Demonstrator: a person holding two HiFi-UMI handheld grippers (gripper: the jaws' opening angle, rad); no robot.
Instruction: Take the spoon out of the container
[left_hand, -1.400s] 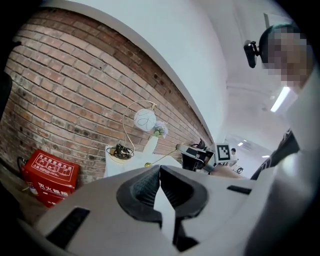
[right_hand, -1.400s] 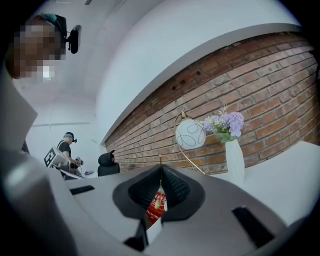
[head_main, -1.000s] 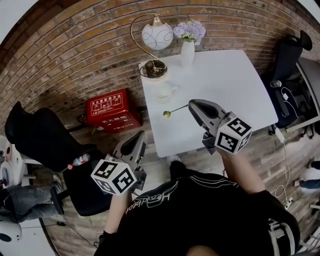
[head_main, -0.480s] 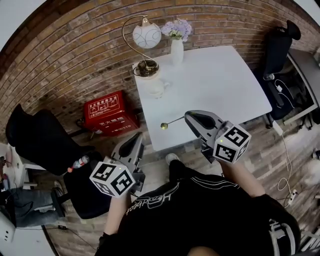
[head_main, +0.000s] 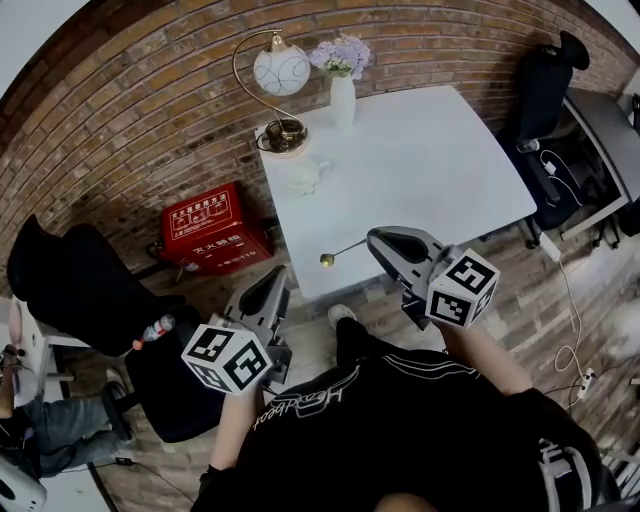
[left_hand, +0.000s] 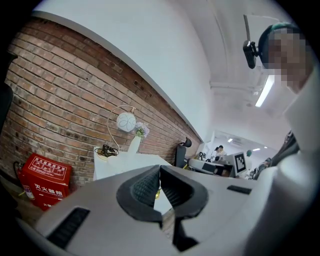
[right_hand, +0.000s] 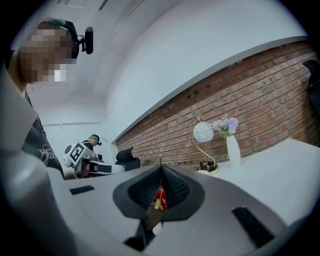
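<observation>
Left gripper (head_main: 278, 275): jaws together, empty, low off the desk's (head_main: 420, 160) near-left corner.
Cup (head_main: 302, 173): far left on the desk, well beyond the spoon.
Spoon (head_main: 343, 250): out of the cup, over the desk's near edge, long axis running left, bowl leftmost.
Right gripper (head_main: 372, 239): clamped on the handle's end; spoon extends to its left.

- From the head we look steeply down on the left gripper (head_main: 278, 275) and right gripper (head_main: 373, 238), both close below, with the table (head_main: 420, 170) beyond their tips.
- The left gripper view sits just behind its jaws, looking along them and upward at the brick wall (left_hand: 50, 90).
- The right gripper view sits likewise behind its own jaws, facing the same wall.
- All three views share the lamp (head_main: 281, 72), vase (head_main: 342, 100) and table ahead of the jaws.
</observation>
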